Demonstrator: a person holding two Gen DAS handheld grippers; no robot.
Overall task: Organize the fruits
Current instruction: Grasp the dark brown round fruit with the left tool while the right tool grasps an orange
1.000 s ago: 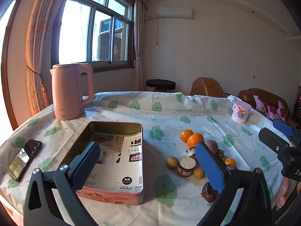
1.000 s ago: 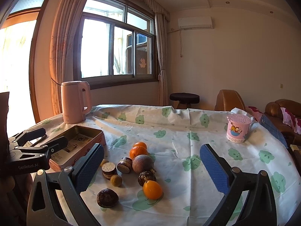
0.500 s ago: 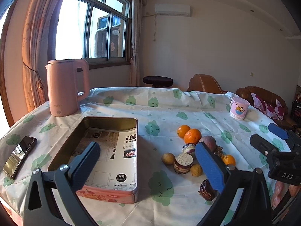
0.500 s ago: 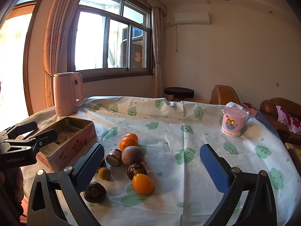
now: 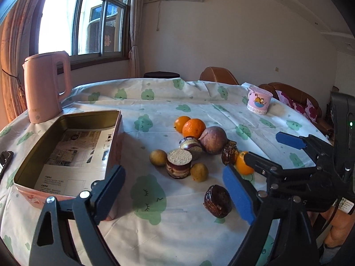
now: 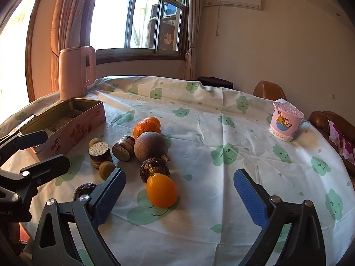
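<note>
- Hovering over the near edge of the table (image 5: 155, 102), our left gripper (image 5: 175, 190) has its jaws wide but closing, with nothing pressed between the blue pads; a dark wrinkled fruit (image 5: 217, 201) lies just beside the right pad.
- Our right gripper (image 6: 179, 190) is likewise wide and closing, and the pads touch nothing; an orange oval fruit (image 6: 161, 190) lies on the cloth between them, nearer the left pad.
- We see the fruits clustered mid-table towards the near edge: two oranges (image 6: 146, 128) at the far end of the group, a large brown round fruit (image 6: 150, 145) touching them, and a second dark wrinkled fruit (image 6: 154, 169) just in front of it.
- Beside these we see two cut dark pieces with pale faces (image 5: 179, 163) and two small yellowish fruits (image 5: 158, 157).
- The open tin box (image 5: 73, 146) sits near the table's left edge, apart from the fruit, holding only a printed sheet.
- A pink kettle (image 5: 45, 86) stands at the far left edge, and a pink cup (image 6: 286, 122) towards the far right edge.
</note>
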